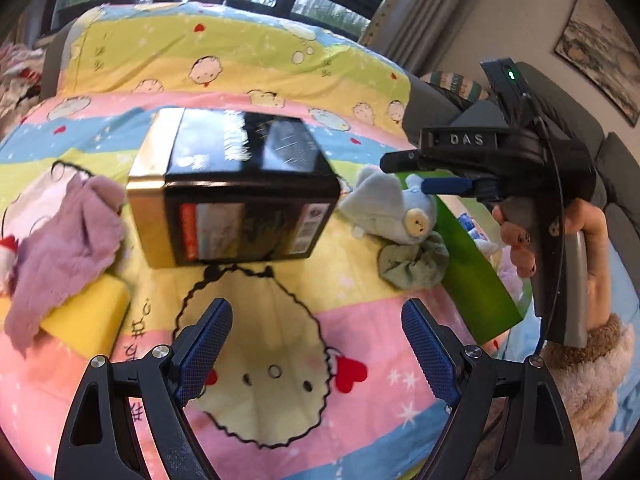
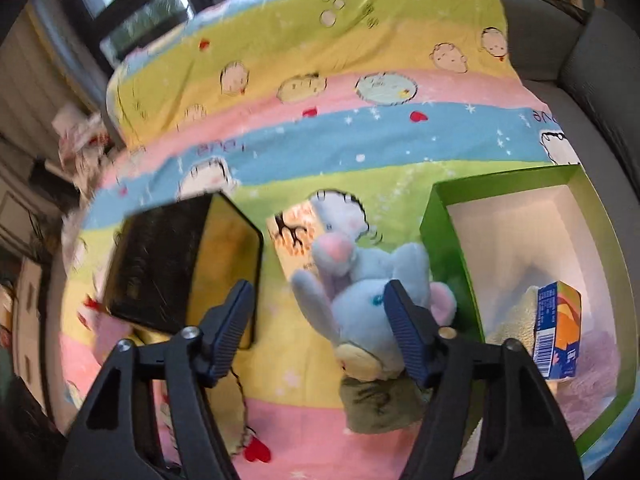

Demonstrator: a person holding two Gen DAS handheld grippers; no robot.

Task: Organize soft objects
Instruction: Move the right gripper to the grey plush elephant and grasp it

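A light blue plush animal lies on the colourful bedsheet beside a green box, on a green cloth. It also shows in the left wrist view, with the green cloth below it. My right gripper is open, just above the plush, its right finger over the plush's head. It shows from the side in the left wrist view. My left gripper is open and empty over the sheet. A purple fluffy cloth lies at the left on a yellow sponge.
A black and gold box stands mid-bed, also in the right wrist view. The green box holds a blue-orange carton and pale soft items. A grey sofa and windows lie behind.
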